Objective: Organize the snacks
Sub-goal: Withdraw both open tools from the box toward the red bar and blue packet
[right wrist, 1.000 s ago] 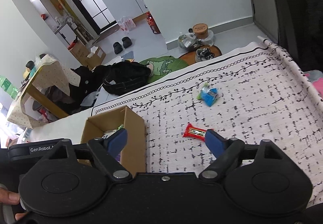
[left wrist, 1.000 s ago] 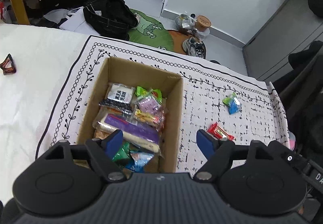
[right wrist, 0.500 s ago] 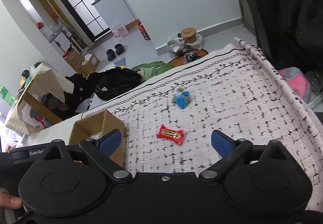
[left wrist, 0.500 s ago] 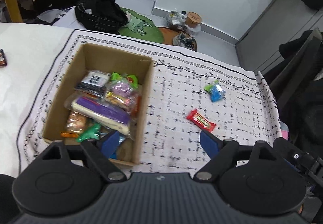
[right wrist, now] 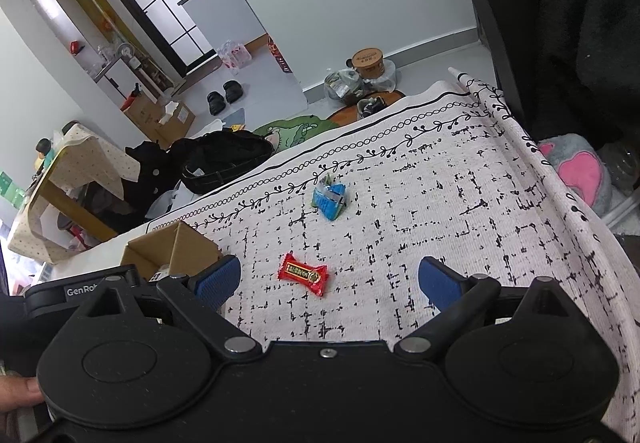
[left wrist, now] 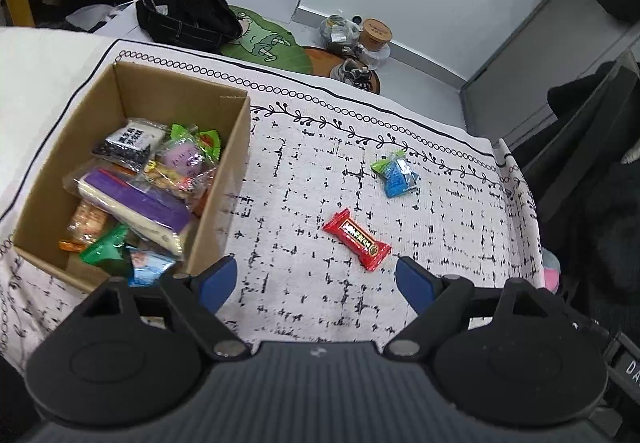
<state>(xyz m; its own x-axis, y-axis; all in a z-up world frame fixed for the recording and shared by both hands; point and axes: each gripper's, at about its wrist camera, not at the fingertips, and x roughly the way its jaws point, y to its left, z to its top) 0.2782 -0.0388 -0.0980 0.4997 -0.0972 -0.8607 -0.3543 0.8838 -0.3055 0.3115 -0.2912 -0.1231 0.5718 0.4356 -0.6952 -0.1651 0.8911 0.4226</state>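
A cardboard box (left wrist: 224,179) holds several snack packets and stands at the left of the patterned cloth (left wrist: 304,179); its corner also shows in the right wrist view (right wrist: 176,247). A red snack bar (left wrist: 357,239) lies on the cloth right of the box, also in the right wrist view (right wrist: 303,274). A blue-green packet (left wrist: 395,173) lies farther back, also in the right wrist view (right wrist: 329,199). My left gripper (left wrist: 316,281) is open and empty, just in front of the red bar. My right gripper (right wrist: 330,281) is open and empty, with the red bar just ahead between its fingers.
The cloth's right edge (right wrist: 560,179) drops off beside a pink and grey cushion (right wrist: 580,171) and dark clothing. Beyond the far edge is the floor with a black bag (left wrist: 184,15), a green mat (left wrist: 264,43), jars and shoes.
Both grippers have shifted right, away from the box and toward the red bar. The box has slid to the left in both views. Both stay open.
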